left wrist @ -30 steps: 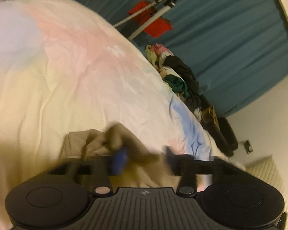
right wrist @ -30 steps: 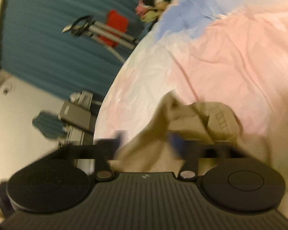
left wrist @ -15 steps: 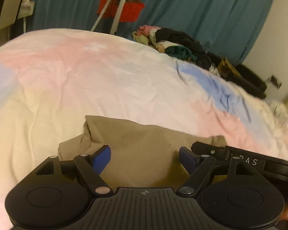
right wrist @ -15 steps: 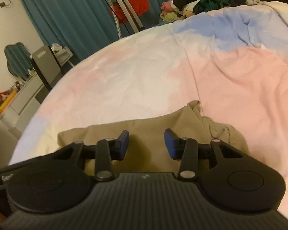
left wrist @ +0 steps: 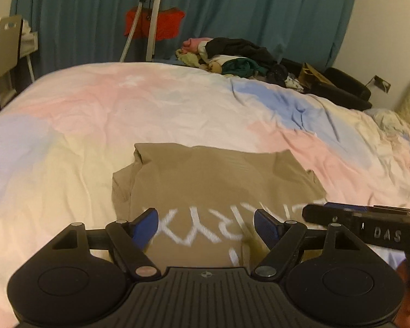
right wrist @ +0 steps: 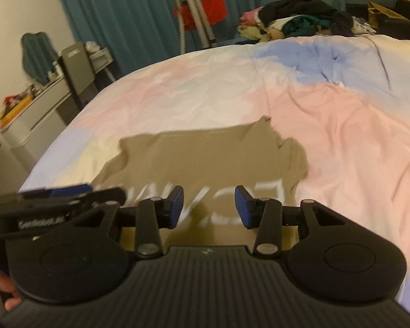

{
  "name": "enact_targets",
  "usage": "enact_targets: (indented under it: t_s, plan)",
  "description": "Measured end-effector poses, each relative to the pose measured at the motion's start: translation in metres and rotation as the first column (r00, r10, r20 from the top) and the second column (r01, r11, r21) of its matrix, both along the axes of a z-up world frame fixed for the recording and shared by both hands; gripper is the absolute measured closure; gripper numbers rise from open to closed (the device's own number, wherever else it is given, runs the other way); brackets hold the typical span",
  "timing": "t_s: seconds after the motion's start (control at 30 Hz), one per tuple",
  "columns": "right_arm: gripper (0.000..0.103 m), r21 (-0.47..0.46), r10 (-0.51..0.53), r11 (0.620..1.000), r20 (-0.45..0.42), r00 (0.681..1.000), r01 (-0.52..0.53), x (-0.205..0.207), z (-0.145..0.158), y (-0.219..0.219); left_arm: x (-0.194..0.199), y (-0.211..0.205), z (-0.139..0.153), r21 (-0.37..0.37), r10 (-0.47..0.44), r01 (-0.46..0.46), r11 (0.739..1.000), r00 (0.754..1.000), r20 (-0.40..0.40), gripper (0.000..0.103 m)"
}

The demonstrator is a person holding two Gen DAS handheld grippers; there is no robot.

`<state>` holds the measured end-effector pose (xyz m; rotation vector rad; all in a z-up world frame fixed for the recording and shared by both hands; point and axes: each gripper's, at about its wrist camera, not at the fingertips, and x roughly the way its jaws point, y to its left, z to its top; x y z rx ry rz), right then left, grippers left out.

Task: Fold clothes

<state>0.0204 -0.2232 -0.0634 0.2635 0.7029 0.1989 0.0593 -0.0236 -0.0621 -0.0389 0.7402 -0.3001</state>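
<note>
- Bedding in pastel pink, blue and cream covers the bed [left wrist: 101, 125] that fills both views, under dim, warm light.
- Nearest to me, my left gripper [left wrist: 206, 225] stands with its blue pads wide apart and nothing between them; they hang just above the near part of the shirt.
- My right gripper [right wrist: 209, 209] is about half open, its pads apart with no cloth pinched between them, also over the shirt's near edge.
- Each gripper shows at the edge of the other's view, so the two sit side by side.
- Just beyond the pads, the tan shirt [left wrist: 218, 180] lies spread flat on the bedding, white lettering facing up, with a short sleeve sticking out at its left and its right.
- Farther off, at the far right of the bed, sits a heap of mixed clothes [left wrist: 232, 57].
- Behind that, a metal stand [left wrist: 151, 19] with a red cloth [left wrist: 166, 26] on it stands before a teal curtain [left wrist: 259, 8].
- At far left, a chair [left wrist: 5, 43] stands by a desk.
</note>
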Motion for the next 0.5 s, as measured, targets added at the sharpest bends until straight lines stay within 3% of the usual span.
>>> enact_targets:
  t_s: [0.13,0.23,0.33,0.5]
  plan:
    - [0.059,0.021,-0.006,1.0,-0.054,0.999,0.007,-0.014,-0.016,0.003,-0.012,0.002,-0.016,0.015,0.045,-0.044,0.999,0.998,-0.037,0.024]
    - [0.059,-0.035,0.018,0.999,-0.074,0.997,-0.02,-0.014,-0.028,0.012,-0.017,0.0,-0.022,0.027,0.054,-0.053,0.998,0.998,-0.039,0.024]
    - [0.059,-0.059,0.014,0.998,-0.072,0.997,-0.018,-0.014,-0.029,0.018,-0.024,-0.004,-0.02,0.058,0.048,-0.047,0.997,0.999,-0.019,0.024]
    - [0.061,-0.015,-0.012,1.0,-0.091,0.996,0.011,-0.019,-0.021,0.009,-0.037,0.004,-0.014,0.03,0.063,-0.063,0.998,0.998,-0.021,0.023]
